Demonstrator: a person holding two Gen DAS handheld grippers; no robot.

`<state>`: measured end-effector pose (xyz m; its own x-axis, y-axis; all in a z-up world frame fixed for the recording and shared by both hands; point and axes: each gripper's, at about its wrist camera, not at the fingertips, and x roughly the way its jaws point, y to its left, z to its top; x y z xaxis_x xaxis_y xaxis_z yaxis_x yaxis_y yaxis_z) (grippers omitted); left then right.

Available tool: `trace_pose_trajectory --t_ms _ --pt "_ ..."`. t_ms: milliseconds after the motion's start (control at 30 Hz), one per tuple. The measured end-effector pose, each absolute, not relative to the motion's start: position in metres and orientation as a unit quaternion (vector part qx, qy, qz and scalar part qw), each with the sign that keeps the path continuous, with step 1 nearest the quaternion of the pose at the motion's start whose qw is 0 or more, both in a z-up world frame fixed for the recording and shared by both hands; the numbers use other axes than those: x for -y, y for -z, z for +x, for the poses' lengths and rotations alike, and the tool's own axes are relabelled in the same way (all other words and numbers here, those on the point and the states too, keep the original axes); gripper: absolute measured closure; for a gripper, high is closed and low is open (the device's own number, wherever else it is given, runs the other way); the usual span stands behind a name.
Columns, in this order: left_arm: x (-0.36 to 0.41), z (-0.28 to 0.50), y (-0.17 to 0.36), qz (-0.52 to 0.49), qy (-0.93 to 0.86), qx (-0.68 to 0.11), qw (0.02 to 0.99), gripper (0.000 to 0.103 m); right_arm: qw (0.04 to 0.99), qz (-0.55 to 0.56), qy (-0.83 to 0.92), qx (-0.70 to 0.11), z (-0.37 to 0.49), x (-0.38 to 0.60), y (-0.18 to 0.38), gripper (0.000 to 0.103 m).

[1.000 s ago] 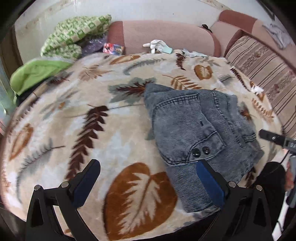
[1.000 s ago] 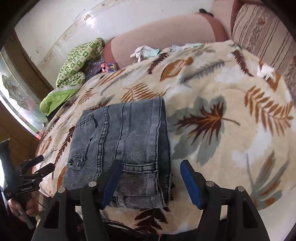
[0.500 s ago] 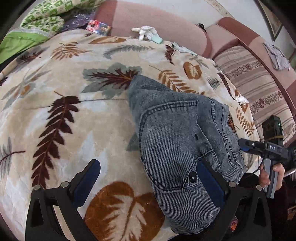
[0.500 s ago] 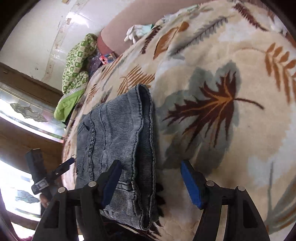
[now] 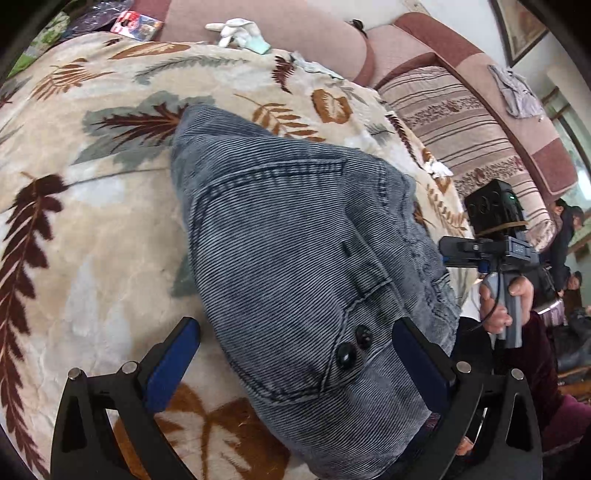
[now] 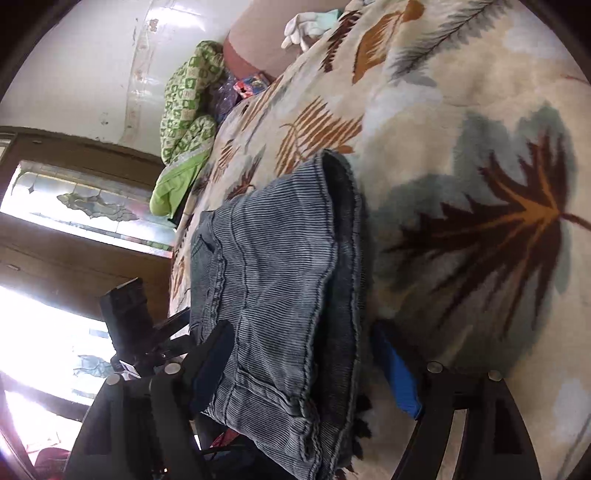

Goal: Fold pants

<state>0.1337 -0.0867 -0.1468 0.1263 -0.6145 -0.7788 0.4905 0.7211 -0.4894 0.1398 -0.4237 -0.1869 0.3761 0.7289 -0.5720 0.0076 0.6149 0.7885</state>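
Note:
The grey-blue denim pants lie folded in a compact stack on the leaf-patterned blanket, near its front edge. My left gripper is open, its blue pads either side of the stack's near end by the two dark buttons. My right gripper is open and rolled sideways, straddling the other end of the pants. The right gripper also shows in the left wrist view, held in a hand beside the stack. The left gripper shows in the right wrist view.
A pink sofa back and striped cushion border the blanket. A white glove and a colourful packet lie at the far edge. Green bedding is piled by the wall. Other people are at right.
Both grippers have moved in close to the folded pants and now straddle its ends. The right gripper has rolled onto its side. Both stay open.

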Motion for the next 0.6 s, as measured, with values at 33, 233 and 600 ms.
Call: trace_pose_trajectory --t_ms 33,233,600 --pt "0.089 0.136 0.147 -0.059 0.376 -0.548 0.745 0.0 0.743 0.363 -0.247 -0.505 0.143 0.42 0.186 0.022" --pt "0.1 0.146 0.148 -0.08 0.387 -0.545 0.739 0.0 0.733 0.375 -0.283 -0.492 0.158 0.397 0.185 0.02" --pt "0.101 0.136 0.142 -0.053 0.367 -0.519 0.77 0.035 0.782 0.339 -0.261 -0.454 0.128 0.377 0.175 0.035"
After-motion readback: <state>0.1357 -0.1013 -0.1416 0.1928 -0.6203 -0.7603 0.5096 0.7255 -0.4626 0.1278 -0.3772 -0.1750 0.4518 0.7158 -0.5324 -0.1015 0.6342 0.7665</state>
